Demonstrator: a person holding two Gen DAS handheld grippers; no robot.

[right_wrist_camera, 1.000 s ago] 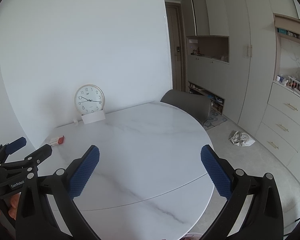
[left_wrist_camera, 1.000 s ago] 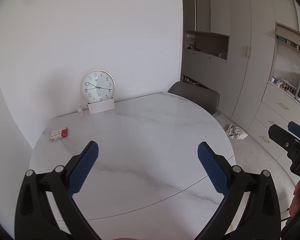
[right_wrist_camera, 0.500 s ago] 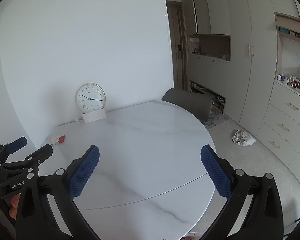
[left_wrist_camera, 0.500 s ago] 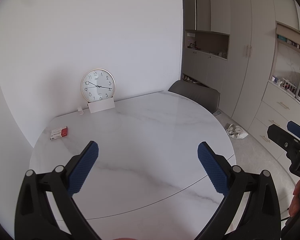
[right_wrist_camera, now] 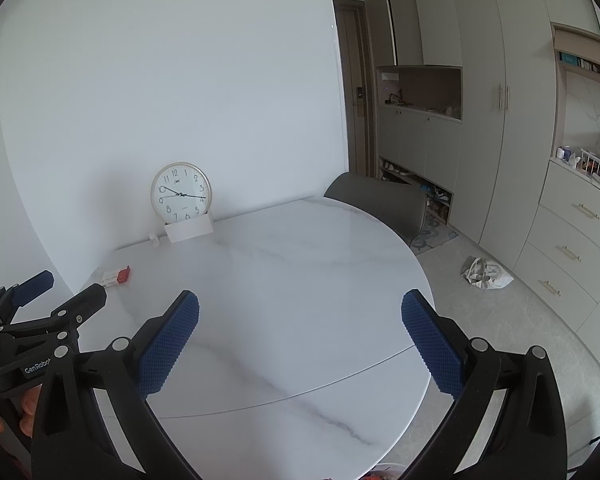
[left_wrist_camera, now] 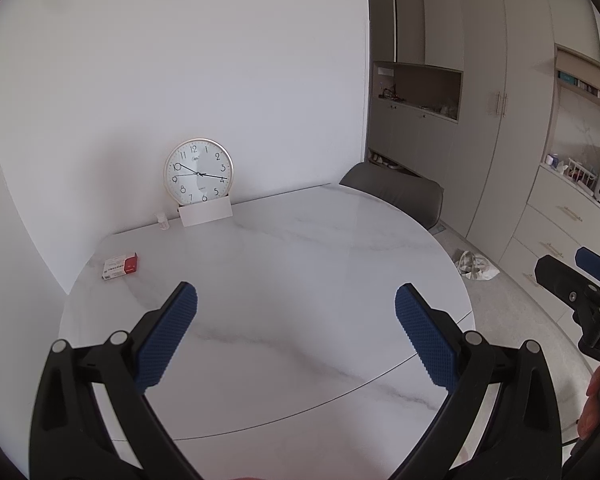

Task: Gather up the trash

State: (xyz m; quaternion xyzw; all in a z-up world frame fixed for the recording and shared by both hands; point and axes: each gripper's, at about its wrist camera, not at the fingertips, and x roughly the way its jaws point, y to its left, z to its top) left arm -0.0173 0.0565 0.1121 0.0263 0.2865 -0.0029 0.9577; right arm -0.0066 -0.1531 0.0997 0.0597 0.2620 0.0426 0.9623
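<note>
A crumpled white plastic bag of trash (left_wrist_camera: 475,266) lies on the floor to the right of the table; it also shows in the right wrist view (right_wrist_camera: 485,274). A small red and white box (left_wrist_camera: 120,267) lies at the table's far left, and shows in the right wrist view too (right_wrist_camera: 115,277). My left gripper (left_wrist_camera: 296,336) is open and empty above the white marble table (left_wrist_camera: 300,264). My right gripper (right_wrist_camera: 300,340) is open and empty above the same table (right_wrist_camera: 284,280). Each gripper shows at the edge of the other's view.
A round clock (left_wrist_camera: 198,176) leans on the wall behind a white card (left_wrist_camera: 205,212), with a tiny bottle (left_wrist_camera: 163,222) beside it. A grey chair (right_wrist_camera: 380,204) stands at the table's far side. Cabinets and drawers (right_wrist_camera: 572,248) line the right wall.
Both grippers have drifted only slightly; the right wrist view has shifted a little, with the bag on the floor now sitting a bit further right. Both stay open.
</note>
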